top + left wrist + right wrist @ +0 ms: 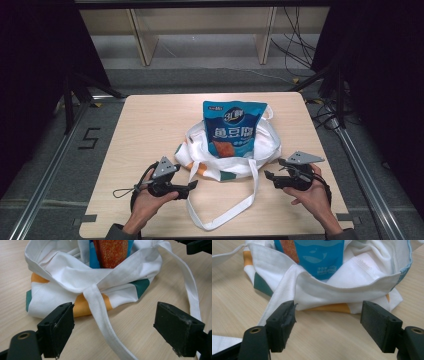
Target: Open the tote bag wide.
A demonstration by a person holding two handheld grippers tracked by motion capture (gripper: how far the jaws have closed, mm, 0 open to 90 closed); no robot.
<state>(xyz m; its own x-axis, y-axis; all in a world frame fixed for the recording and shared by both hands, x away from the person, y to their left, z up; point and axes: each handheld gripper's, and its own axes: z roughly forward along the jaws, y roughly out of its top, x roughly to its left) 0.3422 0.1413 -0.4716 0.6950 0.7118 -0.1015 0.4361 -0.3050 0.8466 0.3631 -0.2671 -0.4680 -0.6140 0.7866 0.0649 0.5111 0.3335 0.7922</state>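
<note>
now both grippers, left gripper & right gripper, jaws apart, nothing held, at 7 & 5 o'clock of tote bag w/ snack pack.

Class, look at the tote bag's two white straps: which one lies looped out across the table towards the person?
The near strap, looping between the left claw and right claw; the far strap is tucked behind the snack packet.

One bag, one packet, two grippers on one table

One white cloth tote bag with orange and green patches lies on one wooden table. One blue snack packet stands in it. Two long white handles belong to the bag. Two hand-held grippers: left gripper, right gripper, each with two black jaws.
</note>
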